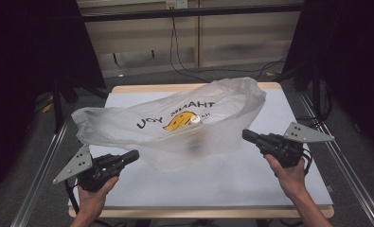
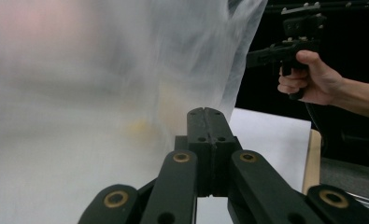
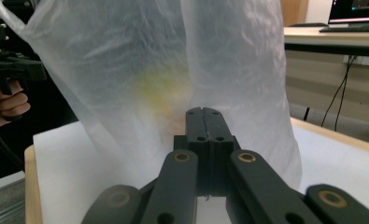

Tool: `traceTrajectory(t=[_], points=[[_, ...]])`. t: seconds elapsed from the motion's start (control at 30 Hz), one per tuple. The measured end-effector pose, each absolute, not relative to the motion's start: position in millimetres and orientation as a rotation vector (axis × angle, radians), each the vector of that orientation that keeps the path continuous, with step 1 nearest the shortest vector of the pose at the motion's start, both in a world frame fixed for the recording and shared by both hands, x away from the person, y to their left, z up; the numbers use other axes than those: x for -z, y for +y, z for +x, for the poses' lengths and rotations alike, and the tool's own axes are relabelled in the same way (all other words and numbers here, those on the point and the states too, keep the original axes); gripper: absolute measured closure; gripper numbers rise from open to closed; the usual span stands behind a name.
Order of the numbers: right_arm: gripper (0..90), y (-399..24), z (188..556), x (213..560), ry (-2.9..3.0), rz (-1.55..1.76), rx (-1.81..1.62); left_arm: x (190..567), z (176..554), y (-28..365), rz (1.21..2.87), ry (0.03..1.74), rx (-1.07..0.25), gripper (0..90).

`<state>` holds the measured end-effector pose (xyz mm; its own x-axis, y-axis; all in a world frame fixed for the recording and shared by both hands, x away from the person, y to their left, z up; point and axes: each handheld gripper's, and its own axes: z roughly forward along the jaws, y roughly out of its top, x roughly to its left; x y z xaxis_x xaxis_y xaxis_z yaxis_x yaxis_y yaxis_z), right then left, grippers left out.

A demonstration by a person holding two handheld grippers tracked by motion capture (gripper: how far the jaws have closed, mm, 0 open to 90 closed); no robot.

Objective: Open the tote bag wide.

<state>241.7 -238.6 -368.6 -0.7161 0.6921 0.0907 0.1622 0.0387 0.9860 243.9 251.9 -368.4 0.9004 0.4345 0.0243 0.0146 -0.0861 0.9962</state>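
One plastic bag [image 1: 175, 125] billows above the middle of my worktop [image 1: 251, 184], between my two tools. Something yellow and a pale round shape show through its film, too blurred to name. My left tool [image 1: 133, 156] and right tool [image 1: 247, 135] are both clenched on nothing, each held pistol-style and pointing inward at the bag's lower edges.
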Motion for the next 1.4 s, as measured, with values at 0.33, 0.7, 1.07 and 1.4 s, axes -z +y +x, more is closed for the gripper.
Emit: traceTrajectory(t=[0.33, 0.7, 1.07, 1.4], points=[[90.0, -229.5, 253.9, 334.8, 1.884, 0.806, -1.764, 332.7, 248.8, 229.0, 1.590, 0.270, -0.362, 90.0], [90.0, -211.4, 270.4, 294.9, 1.850, 0.736, -1.791, 301.0, 272.7, 209.7, 1.532, 0.249, -0.362, 90.0], [90.0, -188.5, 289.0, 270.7, 1.846, 0.691, -1.800, 277.2, 302.5, 196.7, 1.531, 0.281, -0.371, 90.0], [90.0, -192.5, 290.2, 260.6, 1.831, 0.681, -1.787, 273.5, 328.6, 197.2, 1.568, 0.356, -0.354, 90.0]])
